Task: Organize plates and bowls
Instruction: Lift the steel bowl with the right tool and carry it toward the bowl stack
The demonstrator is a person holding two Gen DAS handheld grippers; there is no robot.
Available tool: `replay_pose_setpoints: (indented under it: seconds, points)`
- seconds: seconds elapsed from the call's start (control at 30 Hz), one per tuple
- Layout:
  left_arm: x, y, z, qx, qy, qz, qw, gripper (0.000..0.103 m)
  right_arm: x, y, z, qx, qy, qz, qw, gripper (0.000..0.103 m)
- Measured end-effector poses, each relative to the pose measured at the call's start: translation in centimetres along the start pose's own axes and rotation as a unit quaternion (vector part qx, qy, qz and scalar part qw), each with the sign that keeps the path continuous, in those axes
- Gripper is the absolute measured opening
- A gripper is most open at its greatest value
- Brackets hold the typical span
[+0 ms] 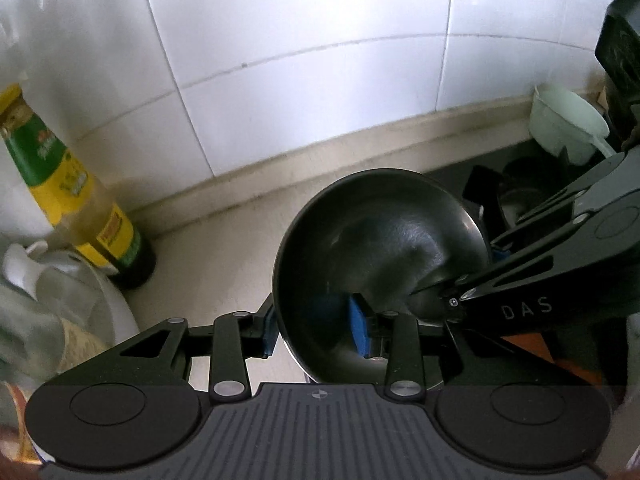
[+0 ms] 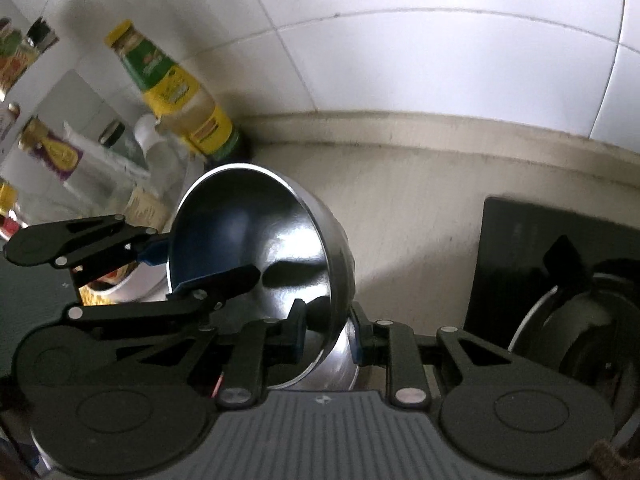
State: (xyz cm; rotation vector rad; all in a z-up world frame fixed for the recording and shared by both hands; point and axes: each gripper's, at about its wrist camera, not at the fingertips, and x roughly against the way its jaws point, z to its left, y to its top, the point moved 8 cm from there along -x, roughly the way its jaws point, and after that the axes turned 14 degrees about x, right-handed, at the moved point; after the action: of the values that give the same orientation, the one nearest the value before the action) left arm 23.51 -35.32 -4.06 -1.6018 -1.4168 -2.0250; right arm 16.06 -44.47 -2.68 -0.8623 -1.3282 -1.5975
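Observation:
A shiny steel bowl [image 1: 376, 256] is held tilted above the beige counter, its hollow facing the cameras. My left gripper [image 1: 316, 330] has its blue pads on either side of the bowl's left rim, shut on it. My right gripper [image 2: 328, 338] is shut on the opposite rim of the same bowl [image 2: 256, 240]. The right gripper also shows in the left wrist view [image 1: 476, 276], and the left gripper shows in the right wrist view [image 2: 168, 268]. A second steel bowl [image 2: 320, 372] lies just under the held one.
A green and yellow sauce bottle [image 1: 76, 196] stands at the tiled wall, left. A white basin [image 1: 96, 304] with cloth sits at the left edge. A black gas stove [image 2: 560, 264] lies right, with a pale green funnel [image 1: 568, 128] behind it. Several bottles [image 2: 48, 152] crowd the far left.

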Motion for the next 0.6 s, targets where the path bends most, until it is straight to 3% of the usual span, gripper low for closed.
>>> replay_pose_setpoints:
  seconds: [0.17, 0.6]
  points:
    - [-0.5, -1.4, 0.1, -0.001, -0.001, 0.015, 0.9999, 0.042, -0.4, -1.9, 0.2, -0.007, 0.004, 0.020, 1.000, 0.022]
    - [-1.0, -3.7, 0.5, -0.002, -0.001, 0.042, 0.9991, 0.045, -2.4, -2.9, 0.9, 0.000, 0.001, 0.053, 0.999, 0.022]
